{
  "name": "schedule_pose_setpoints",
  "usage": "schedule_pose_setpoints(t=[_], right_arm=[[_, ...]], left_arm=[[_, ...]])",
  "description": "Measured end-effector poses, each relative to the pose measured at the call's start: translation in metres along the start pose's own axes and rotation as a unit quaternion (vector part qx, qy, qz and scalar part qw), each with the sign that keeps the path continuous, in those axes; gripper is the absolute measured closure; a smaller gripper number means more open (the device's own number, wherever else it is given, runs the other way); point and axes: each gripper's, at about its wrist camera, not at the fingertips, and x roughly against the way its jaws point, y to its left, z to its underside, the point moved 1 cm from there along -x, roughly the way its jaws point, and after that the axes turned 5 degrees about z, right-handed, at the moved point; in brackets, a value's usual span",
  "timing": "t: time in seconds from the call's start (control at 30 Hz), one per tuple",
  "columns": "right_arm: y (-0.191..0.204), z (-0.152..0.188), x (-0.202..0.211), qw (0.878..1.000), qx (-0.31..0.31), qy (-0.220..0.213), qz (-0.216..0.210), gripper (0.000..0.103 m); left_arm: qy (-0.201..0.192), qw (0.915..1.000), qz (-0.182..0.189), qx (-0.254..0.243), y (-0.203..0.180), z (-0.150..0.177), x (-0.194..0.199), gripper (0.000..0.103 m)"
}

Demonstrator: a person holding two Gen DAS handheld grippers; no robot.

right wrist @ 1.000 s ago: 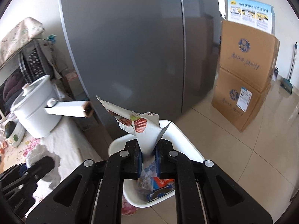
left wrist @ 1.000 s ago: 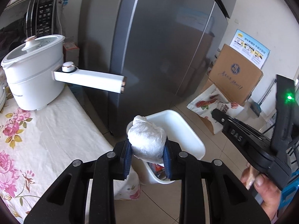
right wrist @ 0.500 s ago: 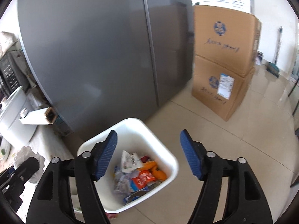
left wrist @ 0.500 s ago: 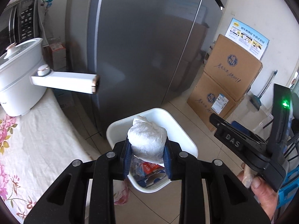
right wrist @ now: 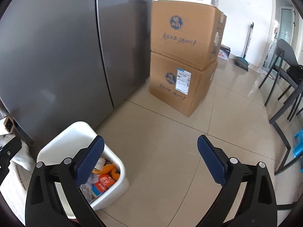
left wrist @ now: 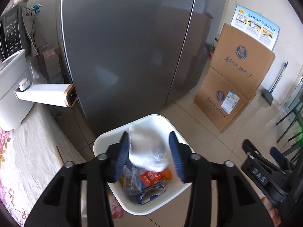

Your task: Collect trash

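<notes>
A white trash bin (left wrist: 106,141) stands on the floor by the table edge, holding several wrappers and a bottle. My left gripper (left wrist: 149,155) is open right above it. A crumpled white tissue wad (left wrist: 146,149) is blurred between the spread blue pads, touching neither clearly. My right gripper (right wrist: 150,158) is open wide and empty, off to the right of the bin (right wrist: 62,140) and above the tiled floor. It also shows at the lower right of the left wrist view (left wrist: 265,172).
A grey fridge (left wrist: 123,47) stands right behind the bin. Two stacked cardboard boxes (right wrist: 185,56) sit to its right. A white cooker with a long handle (left wrist: 45,95) stands on the floral tablecloth (left wrist: 22,151). Dark chairs (right wrist: 284,79) stand far right.
My left gripper has opened over the bin and the tissue wad is slipping free. My right gripper, which dropped its wrapper earlier, has swung right, away from the bin.
</notes>
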Motion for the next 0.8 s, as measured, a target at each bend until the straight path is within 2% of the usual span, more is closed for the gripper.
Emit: schedule_pose_setpoints(t=[0.13, 0.3, 0.47, 0.6, 0.63, 0.77, 0.8], right_arm=[[0.003, 0.001, 0.006, 1.000, 0.010, -0.009, 0.011, 0.007], [0.014, 0.004, 0.027, 1.000, 0.018, -0.024, 0.000, 0.007], [0.030, 0.009, 0.054, 0.999, 0.027, -0.043, -0.018, 0.007], [0.044, 0.017, 0.091, 0.996, 0.021, -0.076, -0.038, 0.007], [0.049, 0.025, 0.113, 0.994, 0.016, -0.094, -0.053, 0.007], [0.054, 0.039, 0.141, 0.991, 0.014, -0.120, -0.061, 0.007], [0.059, 0.049, 0.159, 0.988, 0.017, -0.134, -0.067, 0.007]], left_arm=[[-0.008, 0.9999, -0.012, -0.006, -0.001, 0.005, 0.002, 0.041], [-0.047, 0.9974, -0.055, 0.005, 0.014, 0.016, 0.028, 0.024], [-0.106, 0.9875, -0.116, 0.013, 0.039, 0.028, 0.078, 0.007], [-0.130, 0.9793, -0.153, 0.024, 0.063, 0.036, 0.112, 0.007], [-0.135, 0.9782, -0.155, 0.031, 0.072, 0.039, 0.123, 0.007], [-0.146, 0.9783, -0.135, 0.058, 0.101, 0.056, 0.160, 0.007], [-0.149, 0.9777, -0.136, 0.061, 0.106, 0.060, 0.168, 0.007]])
